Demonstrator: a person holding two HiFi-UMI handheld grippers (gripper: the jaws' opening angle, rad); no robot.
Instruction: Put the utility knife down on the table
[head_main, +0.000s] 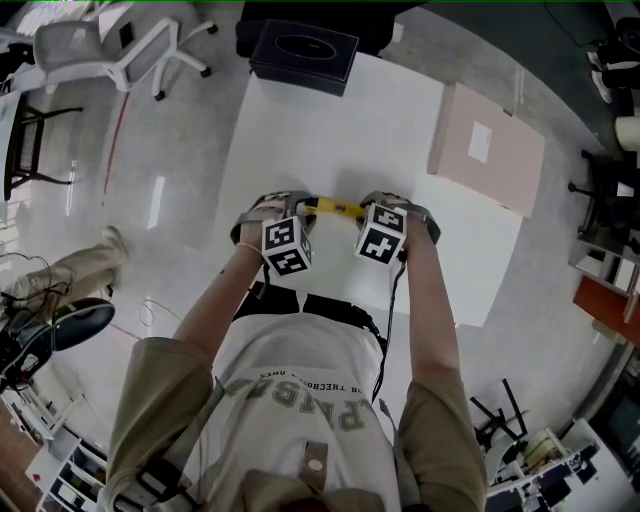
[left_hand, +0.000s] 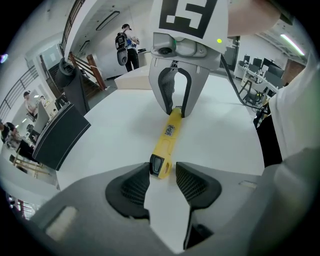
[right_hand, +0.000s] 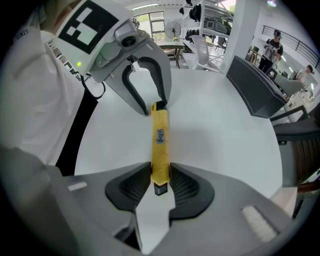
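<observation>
right hand-held gripper (right_hand: 160, 171) is pinching one end of the utility knife (right_hand: 160, 136); left hand-held gripper (left_hand: 163, 170) is standing open around the far end. Risk: on that one-sided grip it could be pivoting and clattering onto the counter (right_hand: 220, 142).

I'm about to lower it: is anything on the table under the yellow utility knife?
Nothing visible does. The table beneath the utility knife is bare; the black box and the pink board lie well away toward its far side. Only the right tongs grip it.
</observation>
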